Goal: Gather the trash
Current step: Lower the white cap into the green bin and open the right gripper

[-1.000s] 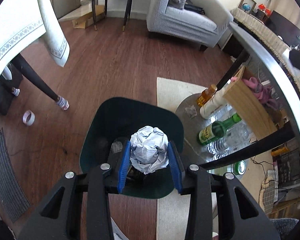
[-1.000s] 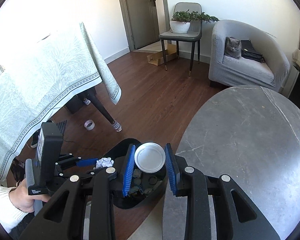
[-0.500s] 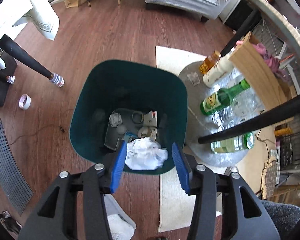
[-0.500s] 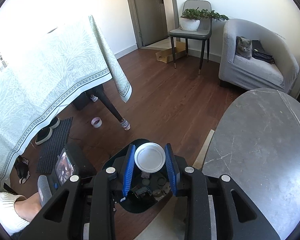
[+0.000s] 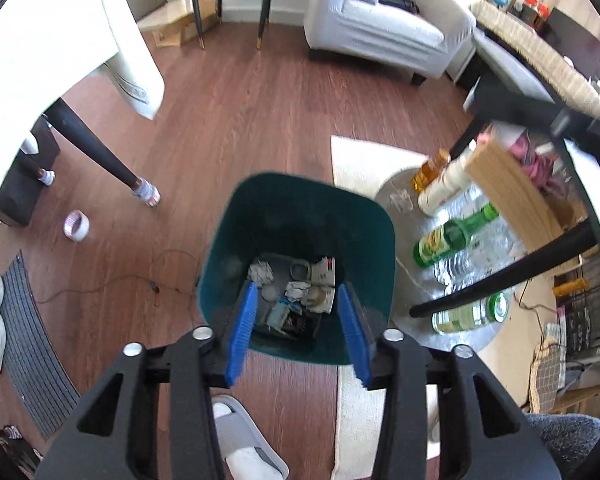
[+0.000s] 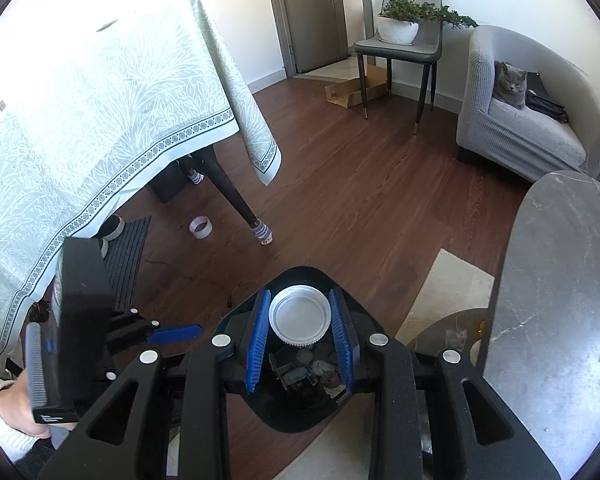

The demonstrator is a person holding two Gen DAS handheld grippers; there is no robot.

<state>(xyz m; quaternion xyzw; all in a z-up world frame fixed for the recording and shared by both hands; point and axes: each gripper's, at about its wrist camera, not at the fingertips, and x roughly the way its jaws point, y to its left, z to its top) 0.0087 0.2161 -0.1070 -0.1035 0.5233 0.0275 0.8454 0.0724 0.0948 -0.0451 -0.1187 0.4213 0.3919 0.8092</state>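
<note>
A dark green trash bin [image 5: 364, 216] stands on the wood floor, with crumpled paper and scraps [image 5: 296, 292] at its bottom. My left gripper [image 5: 298, 332] is open and empty above the bin's near rim. My right gripper [image 6: 300, 334] is shut on a white plastic lid [image 6: 299, 314] and holds it over the same bin [image 6: 300, 412]. The left gripper [image 6: 172, 333] also shows in the right wrist view, to the left of the bin.
A low round shelf [image 5: 476, 332] right of the bin holds a green bottle [image 5: 452, 236] and other bottles. A grey stone table top [image 6: 560, 320] is at the right. A clothed table's leg [image 6: 236, 200], a tape roll [image 6: 201, 227], a rug [image 5: 364, 160] and a slipper [image 5: 244, 448] are near.
My left gripper opened and the crumpled paper ball dropped into the bin; the gripper then pulled back. My right gripper moved left over the bin, still holding the lid.
</note>
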